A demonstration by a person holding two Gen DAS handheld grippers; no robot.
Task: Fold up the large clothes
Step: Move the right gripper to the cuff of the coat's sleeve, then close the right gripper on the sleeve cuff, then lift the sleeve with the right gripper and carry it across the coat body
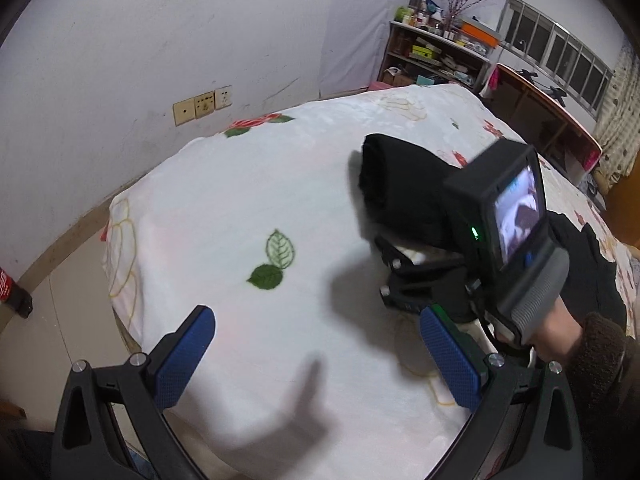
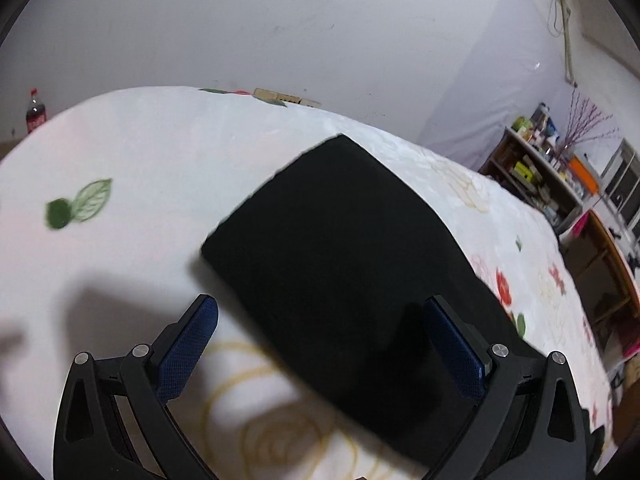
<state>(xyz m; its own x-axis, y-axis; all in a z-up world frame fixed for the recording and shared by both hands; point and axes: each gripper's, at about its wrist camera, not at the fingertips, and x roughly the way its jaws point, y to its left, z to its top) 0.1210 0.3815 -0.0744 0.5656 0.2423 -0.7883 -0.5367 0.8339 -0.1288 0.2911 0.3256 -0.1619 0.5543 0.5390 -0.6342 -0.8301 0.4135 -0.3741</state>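
Observation:
A black garment (image 2: pixel 336 264), folded into a thick flat rectangle, lies on the white flowered bedspread (image 2: pixel 140 152). It also shows in the left wrist view (image 1: pixel 404 188), partly hidden behind the right gripper's body. My right gripper (image 2: pixel 328 344) is open and hovers just above the near end of the fold, its blue pads either side of it. My left gripper (image 1: pixel 320 356) is open and empty over bare bedspread (image 1: pixel 240 184), to the left of the garment. More black cloth (image 1: pixel 588 264) lies at the right edge of the left wrist view.
The bed's left edge drops to the floor by a wall with sockets (image 1: pixel 202 105). A cola bottle (image 1: pixel 12 292) stands on the floor. A cluttered shelf (image 1: pixel 436 52) and a wooden desk (image 1: pixel 540 120) stand beyond the bed's far end.

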